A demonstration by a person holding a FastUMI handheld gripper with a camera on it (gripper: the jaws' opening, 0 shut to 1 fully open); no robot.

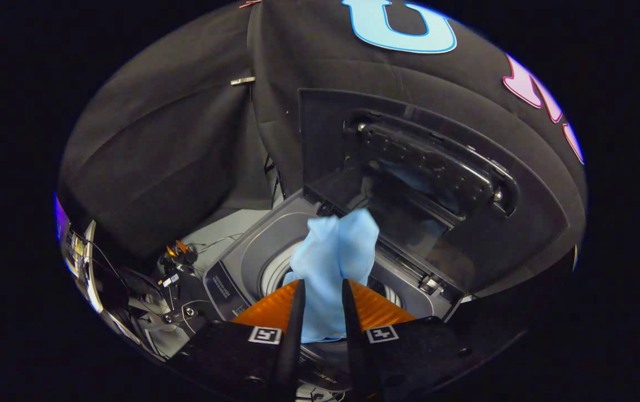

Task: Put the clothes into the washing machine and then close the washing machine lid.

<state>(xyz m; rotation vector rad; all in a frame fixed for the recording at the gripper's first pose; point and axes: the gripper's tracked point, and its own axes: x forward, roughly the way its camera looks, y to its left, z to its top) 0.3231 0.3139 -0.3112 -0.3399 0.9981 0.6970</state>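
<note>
The jaws (320,290) are clenched on a light blue cloth (334,262) at lower centre of the frame — both fingers press its sides, and the fabric bunches up above their tips. Just beyond and below it sits the grey washing machine (242,262), its round drum opening partly hidden by the cloth. The dark lid (426,167) stands raised, right of centre — hinged at the back.

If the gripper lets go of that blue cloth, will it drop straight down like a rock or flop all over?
Probably flop. The blue cloth bunches in soft folds above the gripper, whose fingers pinch it, so it looks limp and light. It would likely crumple down toward the washing machine opening below, under the raised lid, perhaps snagging on the rim.
</note>
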